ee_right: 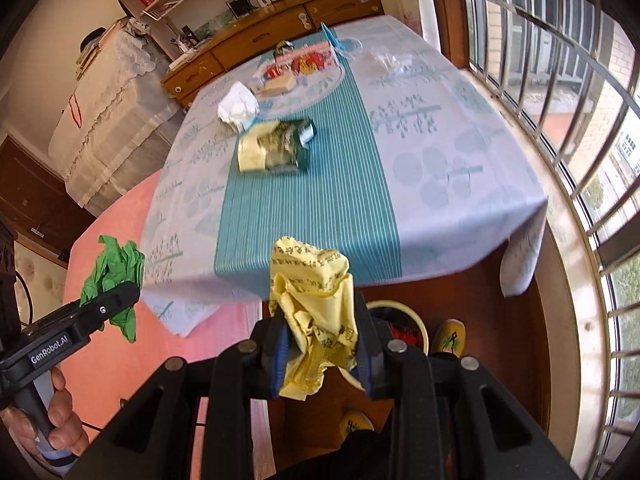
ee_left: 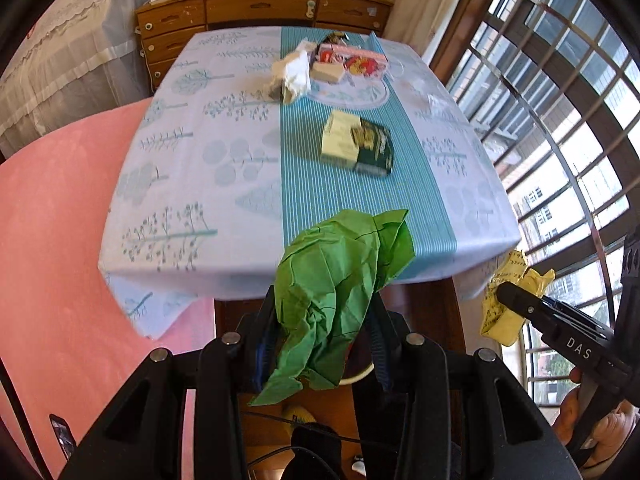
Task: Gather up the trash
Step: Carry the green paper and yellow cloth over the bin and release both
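Left wrist view: left gripper clamped on crumpled green paper, held off the near edge of the table, above the floor. Right gripper at the right edge, gripping crumpled yellow paper. On the tablecloth: green-and-cream box mid-table; white crumpled wad and a cluster of packets at the far end.

Right wrist view: right gripper pinches the yellow paper between its blue pads, short of the table edge. Round bin directly below, partly hidden. Left gripper at lower left, closed on the green paper. Box and white wad lie on the cloth.
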Demonstrator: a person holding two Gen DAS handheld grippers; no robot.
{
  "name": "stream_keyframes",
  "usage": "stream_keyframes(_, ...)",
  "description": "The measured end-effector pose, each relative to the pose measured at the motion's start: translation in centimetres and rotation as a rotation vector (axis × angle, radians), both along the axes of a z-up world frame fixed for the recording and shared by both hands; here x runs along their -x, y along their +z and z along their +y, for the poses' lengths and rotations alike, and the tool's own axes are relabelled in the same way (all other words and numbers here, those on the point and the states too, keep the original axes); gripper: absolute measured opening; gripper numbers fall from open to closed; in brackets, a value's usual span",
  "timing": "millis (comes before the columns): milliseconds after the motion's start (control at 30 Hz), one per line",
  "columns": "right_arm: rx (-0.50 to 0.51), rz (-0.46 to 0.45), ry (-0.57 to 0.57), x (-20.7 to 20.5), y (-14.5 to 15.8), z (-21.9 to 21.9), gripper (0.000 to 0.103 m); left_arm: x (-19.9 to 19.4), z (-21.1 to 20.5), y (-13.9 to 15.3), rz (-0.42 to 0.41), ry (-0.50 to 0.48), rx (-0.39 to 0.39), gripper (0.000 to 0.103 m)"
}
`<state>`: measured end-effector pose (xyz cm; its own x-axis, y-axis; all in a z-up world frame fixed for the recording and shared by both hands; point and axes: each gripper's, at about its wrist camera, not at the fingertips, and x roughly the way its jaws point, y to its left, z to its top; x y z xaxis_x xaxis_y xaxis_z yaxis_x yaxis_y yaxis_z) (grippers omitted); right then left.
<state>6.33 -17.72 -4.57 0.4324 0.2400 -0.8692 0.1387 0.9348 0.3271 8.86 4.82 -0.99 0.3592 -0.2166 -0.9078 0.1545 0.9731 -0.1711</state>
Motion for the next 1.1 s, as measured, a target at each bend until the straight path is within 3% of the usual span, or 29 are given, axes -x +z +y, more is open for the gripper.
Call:
stream_keyframes(267, -0.02, 0.136, -0.041, 3.6, -6.2, 0.2, 0.028, 4.3, -2.3, -5.3, 0.09, -0.074, -0.022, 0.038)
stream_keyframes(500, -0.029, 0.227, -0.054, 5.5, -11.9, -0.2, 0.028, 6.6, -6.0, -12.0, 0.184, -0.135, -0.039, 0.038)
stream_keyframes(767, -0.035, 0.275, -0.073, 4.7, -19.7, -1.8, 0.028, 5.9, -9.7, -21.9, 0.281, -0.122, -0.046, 0.038)
stream_keyframes(1100, -0.041, 0.309, -0.045, 1.6, -32.8, -3.0, 0.029, 3.3, -11.8, -35.3, 0.299, -0.07, -0.043, 0.039)
